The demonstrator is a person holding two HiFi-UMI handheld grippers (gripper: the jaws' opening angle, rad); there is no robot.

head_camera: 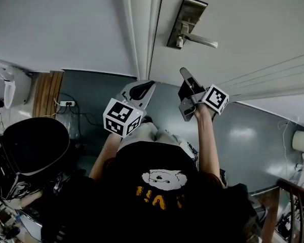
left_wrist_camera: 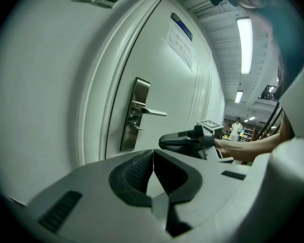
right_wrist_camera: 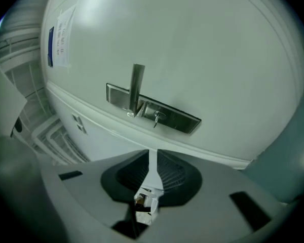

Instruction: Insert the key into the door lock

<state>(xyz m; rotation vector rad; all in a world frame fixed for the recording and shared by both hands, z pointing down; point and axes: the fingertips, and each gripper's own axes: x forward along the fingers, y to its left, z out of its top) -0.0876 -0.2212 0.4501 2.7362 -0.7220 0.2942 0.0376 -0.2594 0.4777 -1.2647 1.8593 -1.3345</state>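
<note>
- One key (right_wrist_camera: pixel 156 118) hangs in the single lock plate (right_wrist_camera: pixel 152 109), just beside the one lever handle (right_wrist_camera: pixel 137 87).
- Two grippers: the left gripper (left_wrist_camera: pixel 153 155) is pinched closed and empty.
- The right gripper (right_wrist_camera: pixel 153 158) is parted by a narrow slit and empty, with the lock at its twelve o'clock.

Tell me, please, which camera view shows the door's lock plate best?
The right gripper view: the lock plate sits near centre, facing the camera, its lever and a small projecting piece distinct. The head view shows it small and slanted; the left gripper view shows it obliquely.
</note>
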